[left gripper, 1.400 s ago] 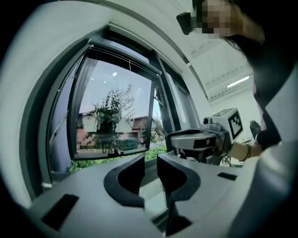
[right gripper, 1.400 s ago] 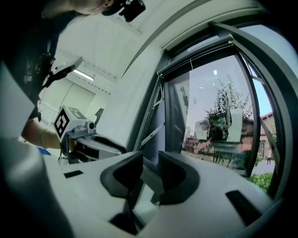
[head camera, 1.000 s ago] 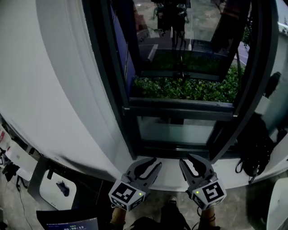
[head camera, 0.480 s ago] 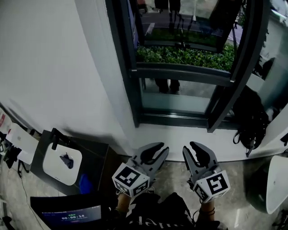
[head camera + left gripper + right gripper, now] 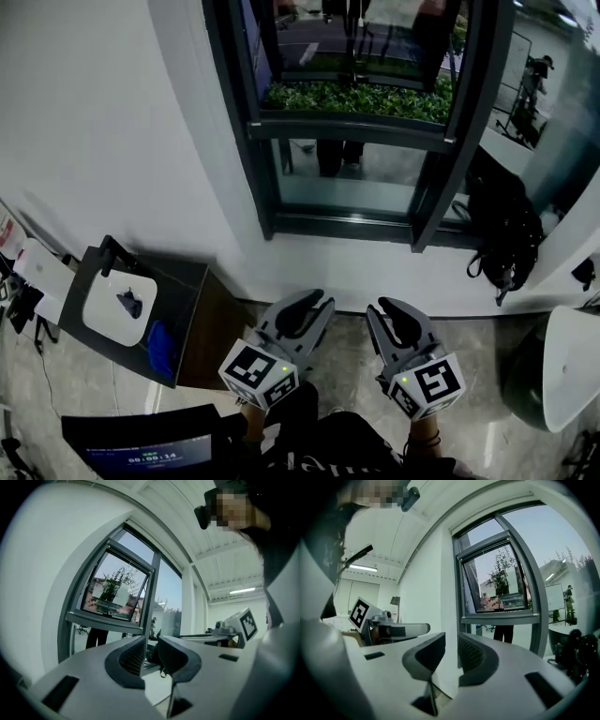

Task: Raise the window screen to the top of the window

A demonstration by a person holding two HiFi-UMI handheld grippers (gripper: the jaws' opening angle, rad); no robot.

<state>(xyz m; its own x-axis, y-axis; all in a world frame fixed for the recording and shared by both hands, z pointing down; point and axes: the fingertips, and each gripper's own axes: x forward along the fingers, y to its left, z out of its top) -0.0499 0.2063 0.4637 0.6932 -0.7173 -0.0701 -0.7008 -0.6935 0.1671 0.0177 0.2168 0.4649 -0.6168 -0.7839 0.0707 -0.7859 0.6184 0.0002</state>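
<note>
The dark-framed window (image 5: 349, 128) stands in the white wall, its sash tilted, with green shrubs (image 5: 366, 97) behind the glass. I cannot make out a screen on it. My left gripper (image 5: 313, 306) and right gripper (image 5: 382, 313) hover side by side over the floor, well short of the window and pointing level at it. The left gripper (image 5: 151, 646) is open with nothing between its pads, and the sash rail (image 5: 107, 618) lies far beyond it. The right gripper (image 5: 451, 643) is closing its jaws on nothing, with the sash rail (image 5: 499, 618) ahead.
A black bag (image 5: 506, 239) leans on the wall right of the window. A dark side table (image 5: 183, 281) with a white device (image 5: 120, 306) stands at the left. A white round object (image 5: 568, 370) is at the right edge. A person's legs (image 5: 333, 156) show behind the glass.
Both grippers have drawn back from the wall together, so the window sits farther off. The side table has come into view at the left.
</note>
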